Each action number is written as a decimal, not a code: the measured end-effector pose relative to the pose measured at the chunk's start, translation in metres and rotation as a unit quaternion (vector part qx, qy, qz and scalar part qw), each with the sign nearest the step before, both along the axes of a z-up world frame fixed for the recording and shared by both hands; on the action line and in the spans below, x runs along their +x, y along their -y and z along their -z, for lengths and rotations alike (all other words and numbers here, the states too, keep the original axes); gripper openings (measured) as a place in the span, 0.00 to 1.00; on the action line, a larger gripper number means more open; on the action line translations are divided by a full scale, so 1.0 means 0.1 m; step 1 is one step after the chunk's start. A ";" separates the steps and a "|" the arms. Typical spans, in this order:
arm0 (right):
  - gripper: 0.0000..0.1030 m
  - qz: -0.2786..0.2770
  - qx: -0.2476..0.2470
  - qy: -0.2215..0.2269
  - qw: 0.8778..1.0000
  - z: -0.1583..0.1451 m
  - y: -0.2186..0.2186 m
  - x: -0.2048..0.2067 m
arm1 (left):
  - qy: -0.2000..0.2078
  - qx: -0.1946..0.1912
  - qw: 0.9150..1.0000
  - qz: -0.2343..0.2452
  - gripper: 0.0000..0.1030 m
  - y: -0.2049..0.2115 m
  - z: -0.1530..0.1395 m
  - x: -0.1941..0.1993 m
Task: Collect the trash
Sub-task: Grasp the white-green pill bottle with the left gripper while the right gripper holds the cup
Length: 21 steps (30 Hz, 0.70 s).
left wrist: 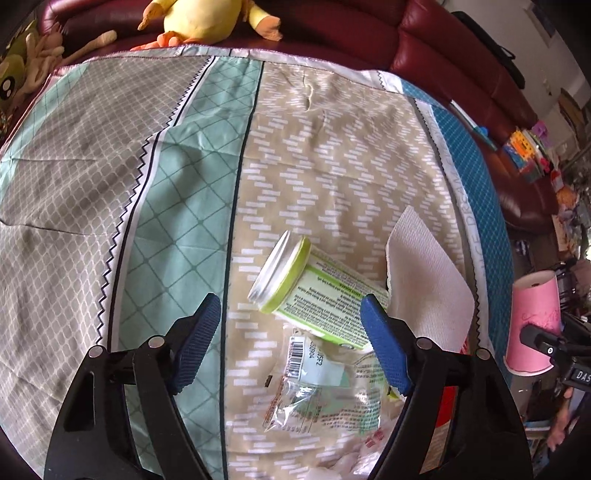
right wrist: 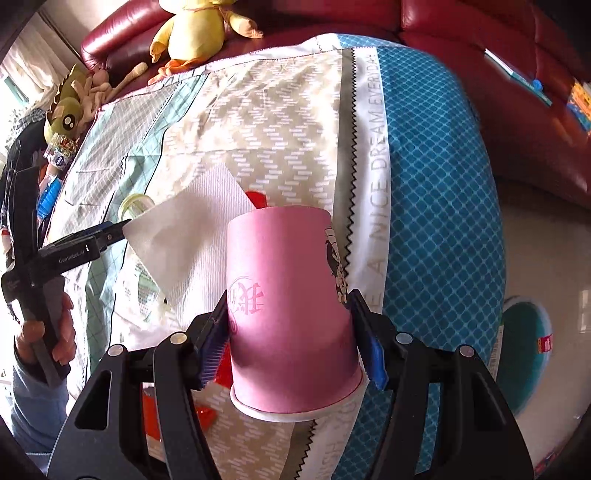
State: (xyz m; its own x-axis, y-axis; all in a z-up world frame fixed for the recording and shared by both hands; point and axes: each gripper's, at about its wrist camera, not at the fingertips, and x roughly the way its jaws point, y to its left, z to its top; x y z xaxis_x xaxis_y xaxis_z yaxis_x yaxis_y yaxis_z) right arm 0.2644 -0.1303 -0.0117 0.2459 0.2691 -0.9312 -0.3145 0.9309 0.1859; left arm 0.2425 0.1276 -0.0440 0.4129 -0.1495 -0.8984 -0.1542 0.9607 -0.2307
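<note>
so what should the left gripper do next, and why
Probably ease down over the green-lidded tub and close. The left gripper is open, its fingers straddling the tub on its side on the patterned cloth without touching. The right gripper is already clamped on the pink paper cup.

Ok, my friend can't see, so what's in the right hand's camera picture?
The right gripper squeezes an upside-down pink paper cup between its blue fingers, above a patterned cloth. A white paper napkin lies to the left, with the left gripper at its edge. A yellow plush duck sits on a red sofa behind.
</note>
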 end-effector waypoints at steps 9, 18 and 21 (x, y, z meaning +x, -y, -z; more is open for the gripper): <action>0.57 -0.004 0.012 -0.013 1.000 0.14 -0.07 0.33 | -0.013 0.020 1.000 -0.019 0.77 0.18 0.14 0.29; 0.57 0.014 0.037 -0.027 0.999 0.29 0.09 0.36 | 0.035 0.071 0.996 0.047 0.51 0.55 0.04 0.46; 0.57 0.020 0.040 -0.027 0.999 0.30 0.18 0.36 | 0.025 0.074 0.995 0.055 0.52 0.61 0.04 0.49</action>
State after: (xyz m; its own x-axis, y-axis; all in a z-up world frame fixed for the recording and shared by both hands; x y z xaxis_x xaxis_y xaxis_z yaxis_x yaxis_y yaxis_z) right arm 0.3003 -0.1486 -0.0415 0.2082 0.3333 -0.9195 -0.2653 0.9241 0.2749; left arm 0.2910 0.0663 -0.0483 0.4464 -0.0636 -0.8926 -0.0381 0.9952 -0.0900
